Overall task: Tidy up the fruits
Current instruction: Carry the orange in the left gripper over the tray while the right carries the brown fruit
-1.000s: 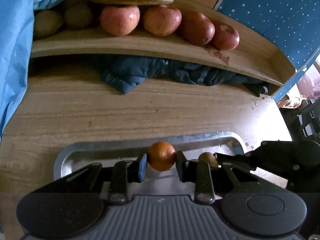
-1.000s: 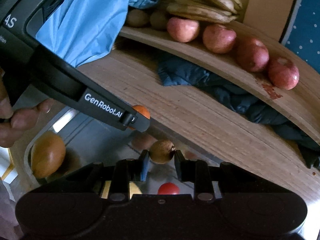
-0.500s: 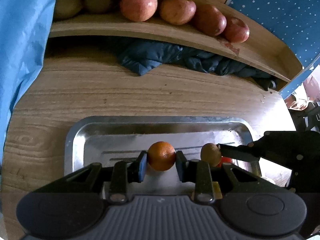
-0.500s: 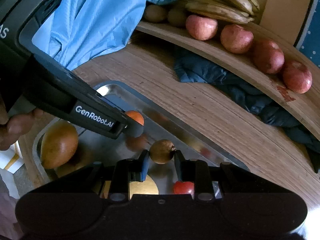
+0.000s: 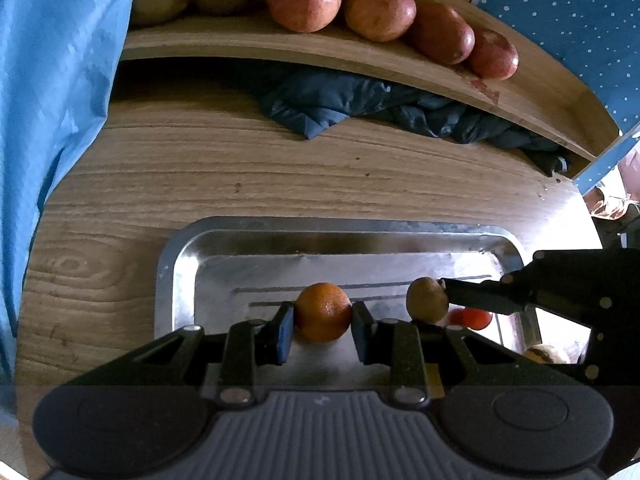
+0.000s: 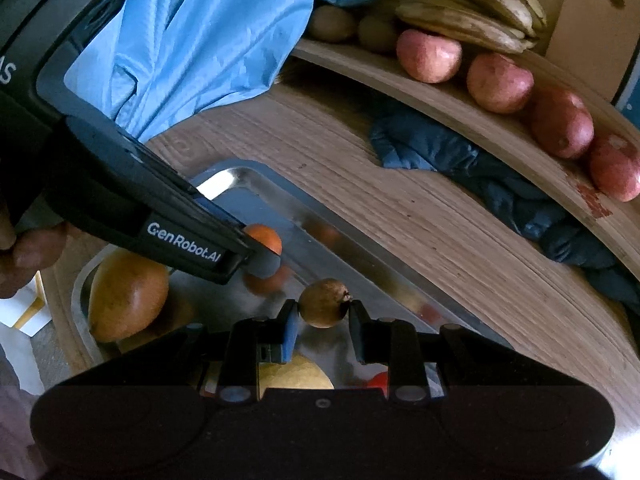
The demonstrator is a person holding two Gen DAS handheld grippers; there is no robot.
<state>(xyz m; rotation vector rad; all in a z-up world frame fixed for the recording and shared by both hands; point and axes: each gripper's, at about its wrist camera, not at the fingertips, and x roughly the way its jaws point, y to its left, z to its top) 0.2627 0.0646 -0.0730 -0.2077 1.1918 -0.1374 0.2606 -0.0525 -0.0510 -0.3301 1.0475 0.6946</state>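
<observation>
1. Orange (image 5: 323, 312) pinched between the two pads of the left gripper (image 5: 322, 330), hanging just above the floor of the metal tray (image 5: 182, 264), toward the tray's middle.
2. Small brown fruit (image 6: 323, 307), stem nub to one side, pinched between the pads of the right gripper (image 6: 323, 330), also above the tray, just beside the orange and apart from it.
3. In the left wrist view, brown fruit (image 5: 427, 299) to the right of the orange, with the right gripper's dark finger (image 5: 480, 298) reaching in over the tray's right end.
4. In the right wrist view, left gripper (image 6: 256, 256) entering from the tray's left side, marked "GenRobot.AI", held by a hand (image 6: 24, 256) at the frame edge.
5. Lying in the tray: a large orange-brown mango (image 6: 126, 294) at its left end, a small red fruit (image 5: 470, 317) near its right end, a pale yellow fruit (image 6: 296, 374) partly hidden behind the right gripper's body.
6. Tray resting on a wooden table (image 5: 200, 168).
7. Beyond the tray, well apart: a dark blue cloth (image 5: 328, 104) bunched under a raised wooden shelf (image 5: 248, 40).
8. On the shelf: four red apples (image 5: 304, 4) in a row, bananas (image 6: 472, 4) behind them, brownish round fruits (image 6: 332, 24) at the left.
9. Light blue fabric (image 5: 48, 80) draped down left of the tray.
</observation>
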